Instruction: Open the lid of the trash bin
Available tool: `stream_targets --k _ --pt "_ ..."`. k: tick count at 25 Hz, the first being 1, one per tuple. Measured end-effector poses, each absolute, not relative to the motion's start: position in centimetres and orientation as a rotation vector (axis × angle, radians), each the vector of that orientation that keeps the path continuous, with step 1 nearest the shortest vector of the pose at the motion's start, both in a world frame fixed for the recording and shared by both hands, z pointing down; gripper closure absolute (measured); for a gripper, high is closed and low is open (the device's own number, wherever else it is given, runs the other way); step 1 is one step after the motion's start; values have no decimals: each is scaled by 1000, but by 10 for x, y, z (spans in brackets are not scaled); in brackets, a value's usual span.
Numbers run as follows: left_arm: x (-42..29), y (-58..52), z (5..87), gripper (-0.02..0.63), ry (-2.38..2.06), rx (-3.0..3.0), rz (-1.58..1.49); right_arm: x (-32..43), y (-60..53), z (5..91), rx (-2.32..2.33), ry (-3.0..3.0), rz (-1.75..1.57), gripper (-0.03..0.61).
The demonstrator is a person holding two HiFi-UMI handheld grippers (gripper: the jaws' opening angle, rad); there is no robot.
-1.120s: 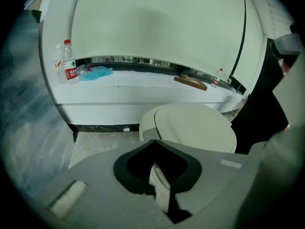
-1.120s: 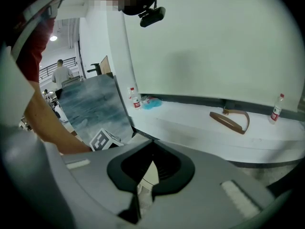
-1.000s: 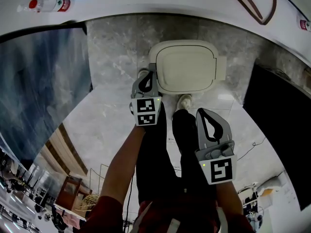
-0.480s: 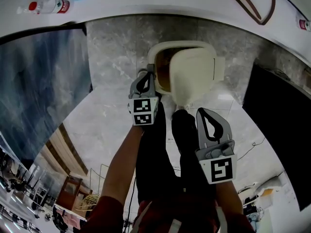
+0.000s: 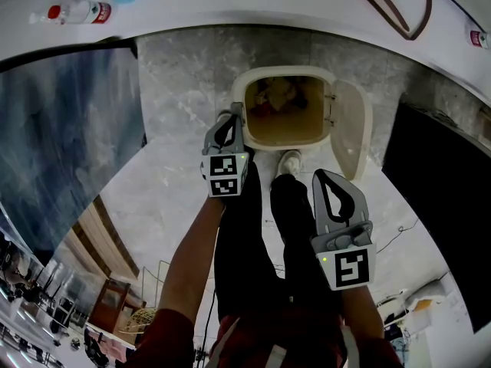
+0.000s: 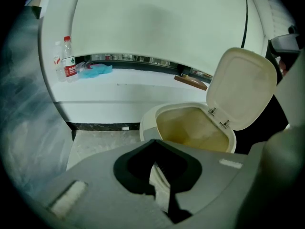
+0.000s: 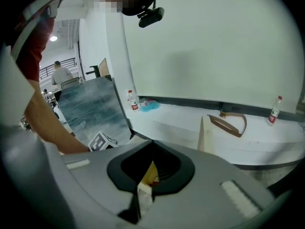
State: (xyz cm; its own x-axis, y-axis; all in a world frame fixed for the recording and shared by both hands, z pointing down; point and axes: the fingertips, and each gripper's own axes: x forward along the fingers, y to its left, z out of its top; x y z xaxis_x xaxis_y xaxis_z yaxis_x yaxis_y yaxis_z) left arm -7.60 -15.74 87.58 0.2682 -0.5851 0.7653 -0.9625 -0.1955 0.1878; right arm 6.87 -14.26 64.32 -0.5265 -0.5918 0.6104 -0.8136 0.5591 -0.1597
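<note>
Floor, head view: grey marble floor (image 5: 176,198) below a white ledge (image 5: 230,6), with a bottle (image 5: 77,11) near the ledge's far left corner.
Trash bin, head view: the cream trash bin (image 5: 284,72) stands on the floor against the ledge's front edge; its lid (image 5: 351,136) is swung up at its right side, and the inside is exposed.
Grippers, head view: left gripper (image 5: 229,129) is at the bin's near left rim; right gripper (image 5: 331,186) is apart from the bin, over the person's leg.
Left gripper view: left gripper's jaws are closed together, nothing between them; bin and raised lid (image 6: 243,87) lie just beyond.
Right gripper view: right gripper (image 7: 147,175) has jaws closed, empty; the lid (image 7: 201,135) shows edge-on, and a brown strap (image 7: 228,124) lies on the ledge.
</note>
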Motion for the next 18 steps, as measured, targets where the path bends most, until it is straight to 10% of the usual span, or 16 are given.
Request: stream_targets --k 18 --pt "-75 -153 858 612 -1359 1853 753 75 -147 610 1164 -2328 528 578"
